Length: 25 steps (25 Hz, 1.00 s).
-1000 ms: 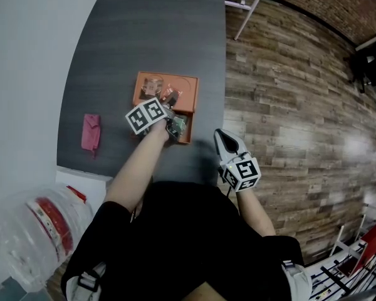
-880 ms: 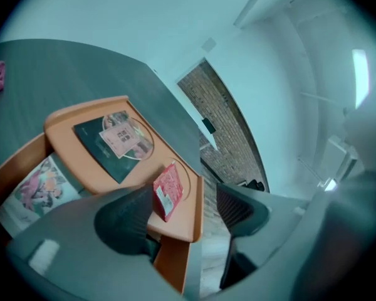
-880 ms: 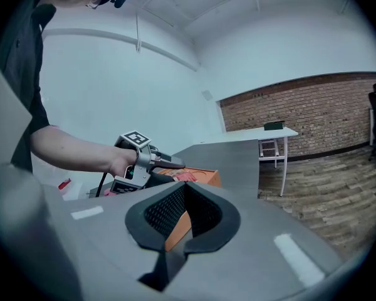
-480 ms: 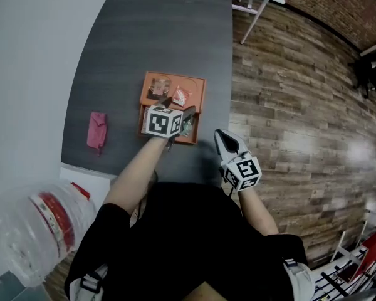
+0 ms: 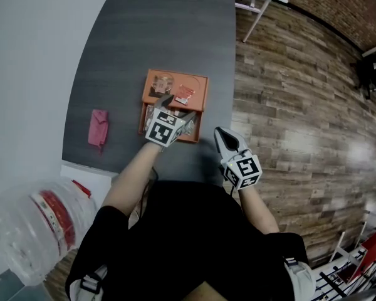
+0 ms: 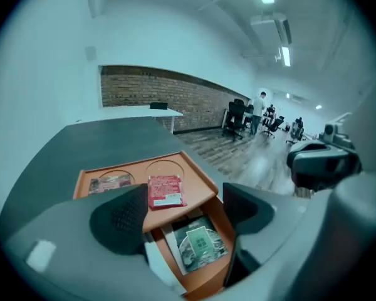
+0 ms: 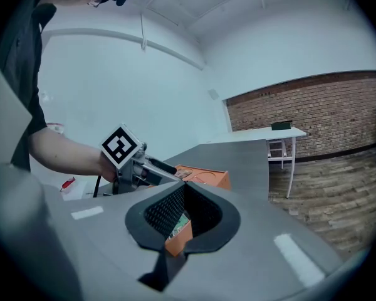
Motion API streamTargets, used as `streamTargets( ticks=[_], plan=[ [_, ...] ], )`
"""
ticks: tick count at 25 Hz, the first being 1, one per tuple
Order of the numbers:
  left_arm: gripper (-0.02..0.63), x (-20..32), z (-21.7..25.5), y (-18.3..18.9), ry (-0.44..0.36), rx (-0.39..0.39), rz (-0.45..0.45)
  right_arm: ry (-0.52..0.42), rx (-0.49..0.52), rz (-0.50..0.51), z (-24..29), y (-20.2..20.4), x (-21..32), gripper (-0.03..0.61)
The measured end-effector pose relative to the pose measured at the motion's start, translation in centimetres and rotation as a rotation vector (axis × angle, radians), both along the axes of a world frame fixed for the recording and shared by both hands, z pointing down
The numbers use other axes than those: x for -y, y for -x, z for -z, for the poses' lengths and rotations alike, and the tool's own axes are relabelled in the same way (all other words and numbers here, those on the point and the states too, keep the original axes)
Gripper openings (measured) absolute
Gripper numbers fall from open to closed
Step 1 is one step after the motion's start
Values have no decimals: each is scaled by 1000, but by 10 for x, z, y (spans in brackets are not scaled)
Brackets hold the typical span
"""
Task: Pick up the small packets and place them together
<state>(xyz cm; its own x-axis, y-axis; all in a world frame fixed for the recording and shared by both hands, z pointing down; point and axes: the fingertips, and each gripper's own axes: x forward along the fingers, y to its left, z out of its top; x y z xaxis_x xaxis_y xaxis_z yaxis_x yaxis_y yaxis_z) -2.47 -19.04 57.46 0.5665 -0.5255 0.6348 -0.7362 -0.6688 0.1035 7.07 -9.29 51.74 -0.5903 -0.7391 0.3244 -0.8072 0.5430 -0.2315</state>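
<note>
Two left fingers (image 6: 119,221) wider apart than before, green packet (image 6: 197,243) below; right fingers (image 7: 163,212) together.

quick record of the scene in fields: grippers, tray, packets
left gripper: open, over the tray, holding nothing
right gripper: shut, empty, right of the tray
tray: orange, on the grey table
far part of tray: red packet, brownish packet
near compartment: green packet
outside tray: pink packet, on the table, left of the tray
</note>
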Motion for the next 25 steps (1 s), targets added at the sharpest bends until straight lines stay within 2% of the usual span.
streamTargets(
  ticks=[3, 6, 8, 12, 15, 18, 20, 23, 25],
  plan=[
    [345, -15, 10, 20, 10, -82, 37, 0, 1, 7, 0, 3, 0, 2],
    [297, -28, 5, 41, 45, -96, 56, 4, -1, 19, -3, 6, -1, 2],
    [278, -36, -7, 49, 98, -71, 36, 8, -3, 28, -4, 9, -2, 2],
    [268, -55, -34, 42, 197, 31, -82, 10, -5, 33, -5, 11, -2, 2],
    [268, -62, -43, 36, 200, 90, -144, 9, -8, 24, -4, 10, -3, 2],
    [244, -66, -42, 38, 224, 58, -131, 15, -12, 7, -5, 3, -4, 2],
    [219, -67, -46, 39, 243, 68, -138, 26, -17, -5, -9, -1, -5, 2],
    [181, -64, -56, 37, 228, 176, -198, 38, -22, -9, -13, -3, -8, 2],
    [175, -61, -64, 31, 249, 227, -230, 38, -23, -10, -13, -1, -8, 2]
  ],
)
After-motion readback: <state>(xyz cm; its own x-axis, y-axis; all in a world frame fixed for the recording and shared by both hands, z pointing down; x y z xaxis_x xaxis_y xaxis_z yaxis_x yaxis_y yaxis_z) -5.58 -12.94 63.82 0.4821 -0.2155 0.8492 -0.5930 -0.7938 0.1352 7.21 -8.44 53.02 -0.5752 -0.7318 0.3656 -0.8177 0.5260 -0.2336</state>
